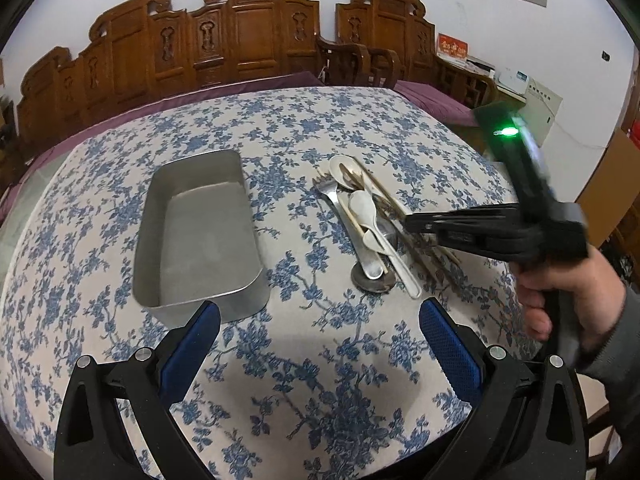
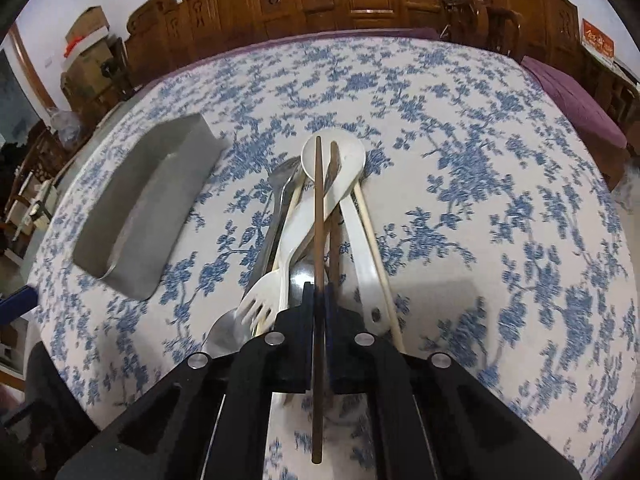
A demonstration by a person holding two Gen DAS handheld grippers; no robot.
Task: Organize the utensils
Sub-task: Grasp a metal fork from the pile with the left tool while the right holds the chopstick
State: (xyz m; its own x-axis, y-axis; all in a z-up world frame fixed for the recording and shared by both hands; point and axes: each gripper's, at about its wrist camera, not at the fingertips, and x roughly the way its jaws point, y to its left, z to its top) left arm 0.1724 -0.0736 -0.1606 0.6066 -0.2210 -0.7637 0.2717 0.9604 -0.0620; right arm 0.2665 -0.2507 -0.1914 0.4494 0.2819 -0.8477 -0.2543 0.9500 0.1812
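A heap of utensils lies on the flowered tablecloth right of an empty metal tray. In the right wrist view the heap holds a white spoon, a white plastic fork, a metal fork, a metal spoon and pale chopsticks. My right gripper is shut on a dark brown chopstick, which runs lengthwise between the pads; its far end rests over the white spoon. A second brown chopstick lies beside it. My left gripper hangs open above the cloth, nearer than the tray and heap, holding nothing.
The metal tray stands left of the heap in the right wrist view. A person's hand holds the right gripper at the heap's right side. Carved wooden chairs line the table's far edge.
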